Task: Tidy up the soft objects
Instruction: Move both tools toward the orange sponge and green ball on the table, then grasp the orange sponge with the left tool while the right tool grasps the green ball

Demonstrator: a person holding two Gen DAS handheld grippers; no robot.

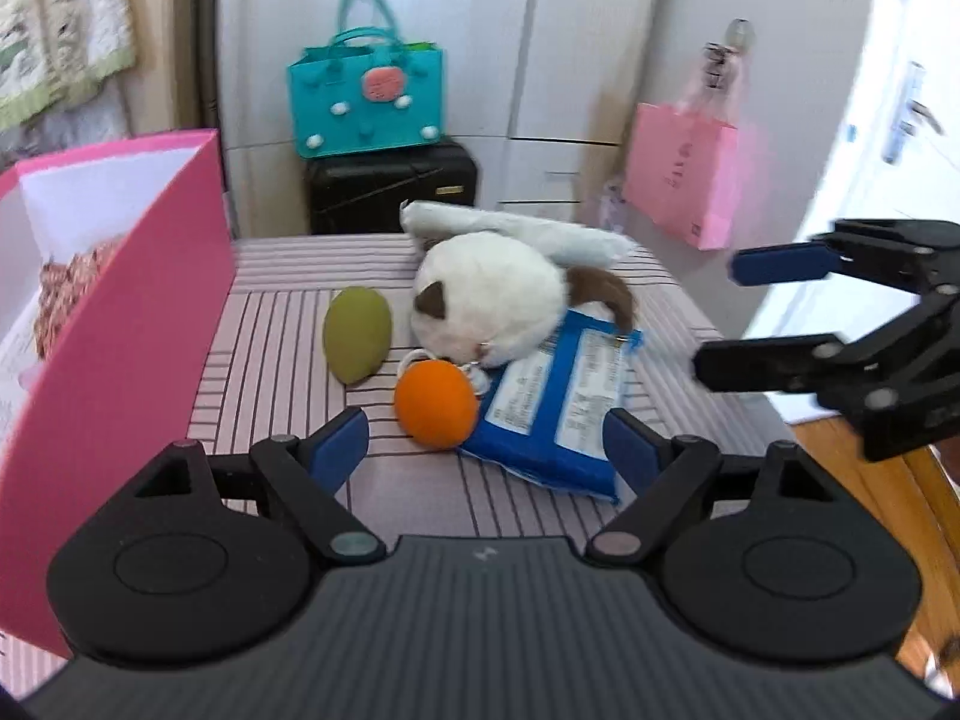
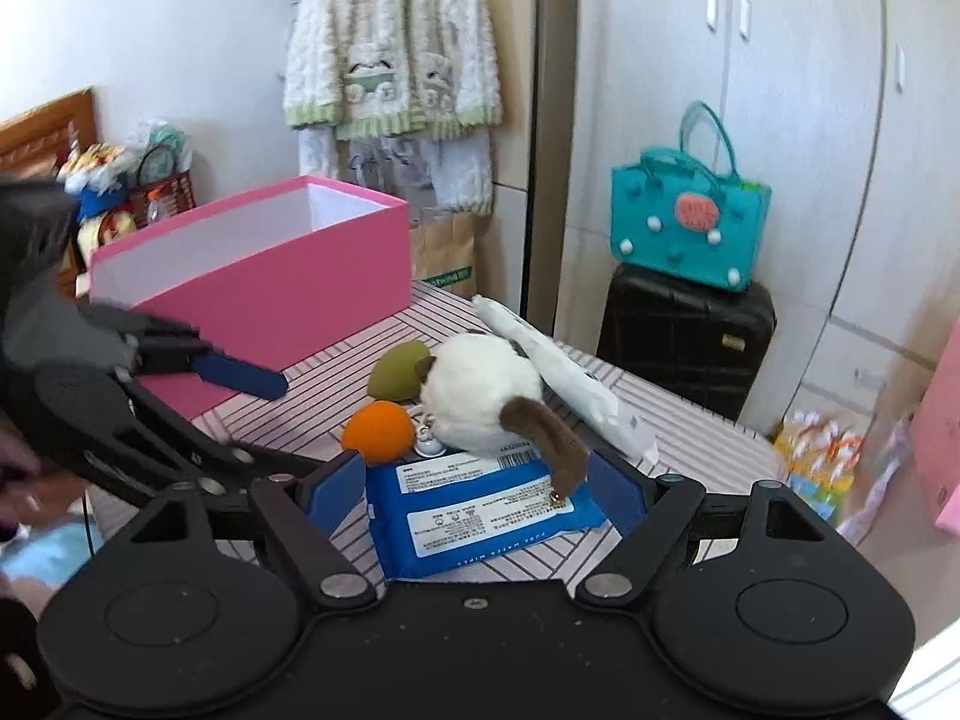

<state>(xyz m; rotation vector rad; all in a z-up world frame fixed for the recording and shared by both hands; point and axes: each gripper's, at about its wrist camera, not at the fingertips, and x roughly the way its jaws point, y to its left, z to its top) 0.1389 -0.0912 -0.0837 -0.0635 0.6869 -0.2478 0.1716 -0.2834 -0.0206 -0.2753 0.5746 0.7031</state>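
On the striped table (image 1: 282, 324) lie an orange ball (image 1: 435, 411) (image 2: 379, 432), a green egg-shaped soft toy (image 1: 357, 342) (image 2: 399, 369), a white plush with a brown tail (image 1: 489, 306) (image 2: 480, 402), a blue wipes pack (image 1: 558, 414) (image 2: 480, 516) and a long white packet (image 1: 540, 234) (image 2: 564, 378). An open-topped pink box (image 1: 120, 312) (image 2: 270, 276) stands at the table's left. My left gripper (image 1: 486, 444) (image 2: 276, 420) hovers open just before the ball. Over the wipes pack, my right gripper (image 2: 477, 486) (image 1: 738, 315) is open too; neither touches anything.
A teal felt bag (image 1: 366, 96) (image 2: 687, 222) sits on a black suitcase (image 1: 390, 186) (image 2: 684, 342) behind the table. A pink paper bag (image 1: 681, 180) hangs at the right. A patterned item (image 1: 66, 294) lies inside the pink box. A knitted cardigan (image 2: 390, 42) hangs on the wall.
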